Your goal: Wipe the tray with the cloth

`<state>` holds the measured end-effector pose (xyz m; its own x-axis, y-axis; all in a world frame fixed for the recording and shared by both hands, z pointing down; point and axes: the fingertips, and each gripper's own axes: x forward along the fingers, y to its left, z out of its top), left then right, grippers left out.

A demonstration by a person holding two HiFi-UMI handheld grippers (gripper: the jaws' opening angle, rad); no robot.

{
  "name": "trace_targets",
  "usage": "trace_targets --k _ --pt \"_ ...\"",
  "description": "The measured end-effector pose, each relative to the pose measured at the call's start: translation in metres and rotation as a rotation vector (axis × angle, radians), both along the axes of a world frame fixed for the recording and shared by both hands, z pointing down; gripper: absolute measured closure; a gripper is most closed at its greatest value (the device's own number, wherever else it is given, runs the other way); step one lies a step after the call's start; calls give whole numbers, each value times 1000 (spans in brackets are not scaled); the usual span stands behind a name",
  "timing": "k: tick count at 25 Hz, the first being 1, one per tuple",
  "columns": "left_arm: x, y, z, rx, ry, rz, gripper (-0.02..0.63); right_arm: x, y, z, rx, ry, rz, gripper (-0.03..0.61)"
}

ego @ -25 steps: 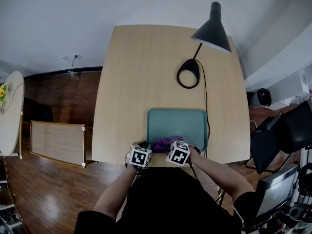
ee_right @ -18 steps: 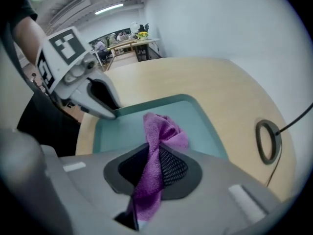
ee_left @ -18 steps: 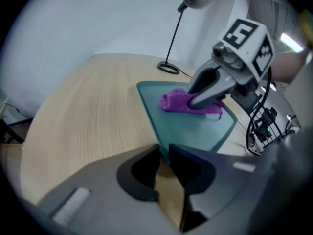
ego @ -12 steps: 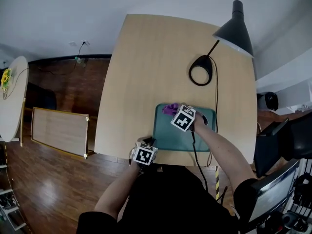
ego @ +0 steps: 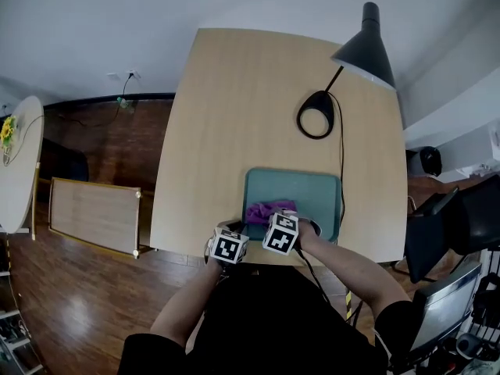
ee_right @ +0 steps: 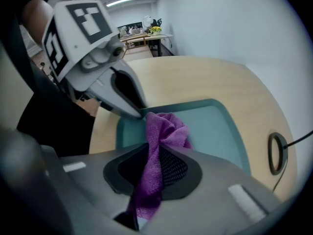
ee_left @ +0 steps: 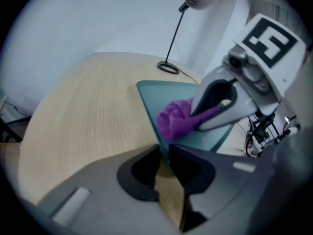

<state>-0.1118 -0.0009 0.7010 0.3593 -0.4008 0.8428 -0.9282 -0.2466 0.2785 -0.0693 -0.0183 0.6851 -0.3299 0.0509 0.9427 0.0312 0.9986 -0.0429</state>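
A teal tray (ego: 312, 190) lies at the near edge of the light wooden table (ego: 234, 116). My left gripper (ego: 234, 229) pinches the tray's near left corner; in the left gripper view the tray's rim (ee_left: 146, 102) runs straight into the shut jaws of the left gripper (ee_left: 164, 153). My right gripper (ego: 275, 216) is shut on a purple cloth (ego: 267, 209), which rests bunched on the tray's near left part. In the right gripper view the cloth (ee_right: 164, 131) hangs up through the right gripper (ee_right: 154, 155) onto the tray (ee_right: 215, 126).
A black desk lamp (ego: 355, 49) stands at the table's far right. Its ring base (ego: 316, 121) sits behind the tray and its cable (ego: 341, 178) runs past the tray's right side. Dark chairs and a monitor (ego: 441, 311) stand to the right of the table.
My right gripper swept the cloth from the tray's near side out to its far edge, then back to the near left part. The left gripper stayed at the tray's corner.
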Motion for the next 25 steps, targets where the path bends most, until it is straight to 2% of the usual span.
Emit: trace_targets --k 3,5,7,12,20,23,25 --pt "3 -1 0 6 63 -27 528 3 37 1 -38 -1 -32 517" --pt "1 -1 -6 24 166 -64 475 5 49 4 -43 5 -51 517" --pt "-13 -1 -16 52 220 -126 449 5 48 5 -48 6 -56 517" --pt "-52 23 -20 60 213 -236 451 -10 -2 -1 -44 -15 31 517" --pt "-59 52 -6 24 158 -216 453 -41 -140 -8 111 13 158 517" --pt "-62 52 -4 30 147 -198 478 -42 -143 -9 92 9 183 517" --pt "-64 53 -1 25 141 -189 499 -40 -122 -8 82 9 150 517"
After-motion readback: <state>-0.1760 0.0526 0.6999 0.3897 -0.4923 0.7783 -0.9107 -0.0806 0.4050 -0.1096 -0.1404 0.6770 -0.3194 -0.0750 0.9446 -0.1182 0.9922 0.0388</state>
